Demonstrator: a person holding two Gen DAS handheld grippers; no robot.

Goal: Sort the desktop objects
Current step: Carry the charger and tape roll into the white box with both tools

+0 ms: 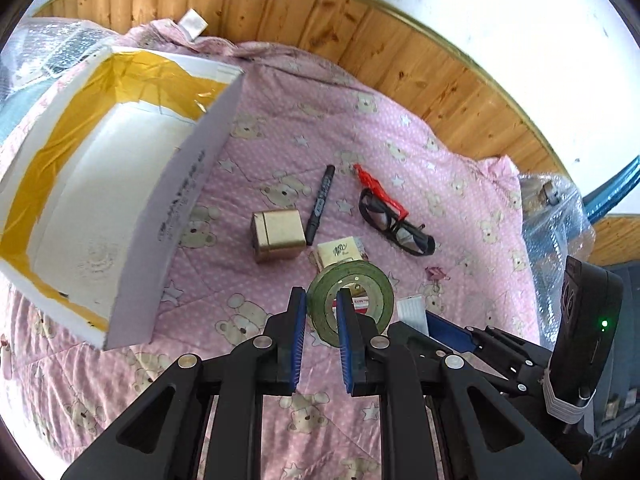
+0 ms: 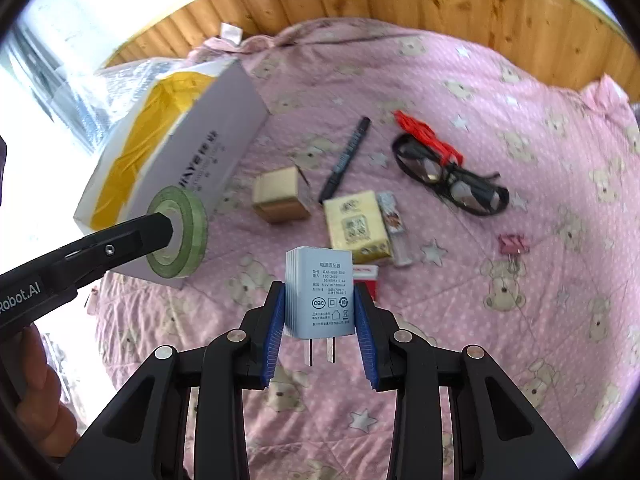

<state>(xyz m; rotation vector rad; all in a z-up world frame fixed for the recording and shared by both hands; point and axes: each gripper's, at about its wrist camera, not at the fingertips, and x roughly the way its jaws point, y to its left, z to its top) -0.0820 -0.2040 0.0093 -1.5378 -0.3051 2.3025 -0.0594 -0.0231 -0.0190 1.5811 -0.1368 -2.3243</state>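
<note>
Green tape roll sits clamped in the left gripper, one finger outside the ring and the other through its core, held above the pink bear-print quilt; in the right wrist view the same roll hangs in front of the white cardboard box. White power adapter is pinched between the blue pads of the right gripper, prongs pointing back toward the camera. On the quilt beyond lie a small tan box, a black marker just beside it, a yellow packet touching a clear lighter, black glasses with a red cord, and a pink binder clip set apart to the right. The white box, lined with yellow tape, stands open at the left. Wood panelling rises behind the bed.
</note>
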